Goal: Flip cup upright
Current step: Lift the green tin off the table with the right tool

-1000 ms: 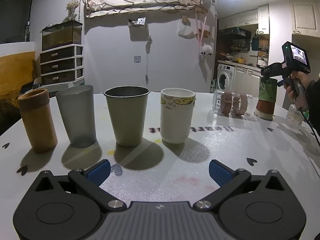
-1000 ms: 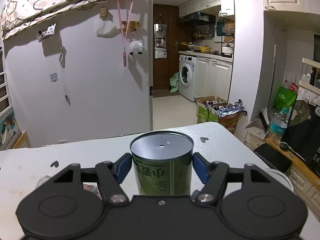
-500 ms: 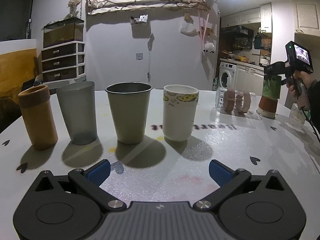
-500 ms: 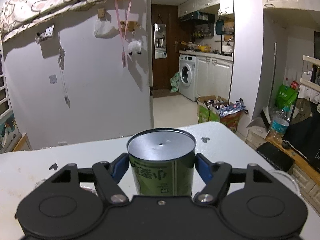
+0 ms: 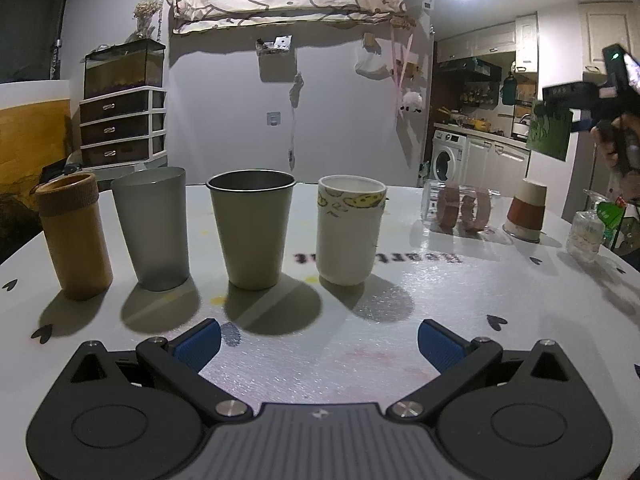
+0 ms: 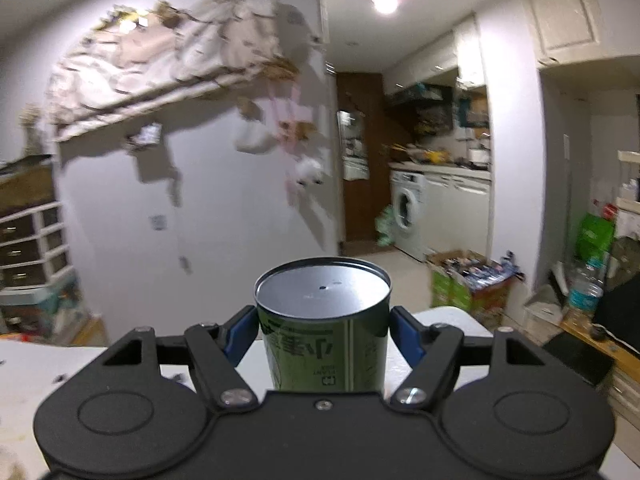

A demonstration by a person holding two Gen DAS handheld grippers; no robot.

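Observation:
My right gripper [image 6: 322, 334] is shut on a green cup [image 6: 326, 344] held upside down, its grey bottom facing up, lifted above the white table [image 6: 444, 314]. In the left wrist view the green cup [image 5: 548, 136] hangs high at the far right in the right gripper [image 5: 576, 98]. A brown-and-white paper cup [image 5: 526, 210] stands upside down below it. My left gripper [image 5: 318, 342] is open and empty, low over the table's near edge.
Four upright cups stand in a row: brown [image 5: 74, 236], frosted grey [image 5: 154, 226], metal [image 5: 252, 228], white patterned [image 5: 348, 228]. A clear glass [image 5: 458, 210] lies on its side and a small glass [image 5: 586, 234] stands at the right. White table [image 5: 440, 292].
My right gripper has lifted the green cup up off the brown-and-white paper cup, which now shows uncovered. The left gripper has stayed about where it was.

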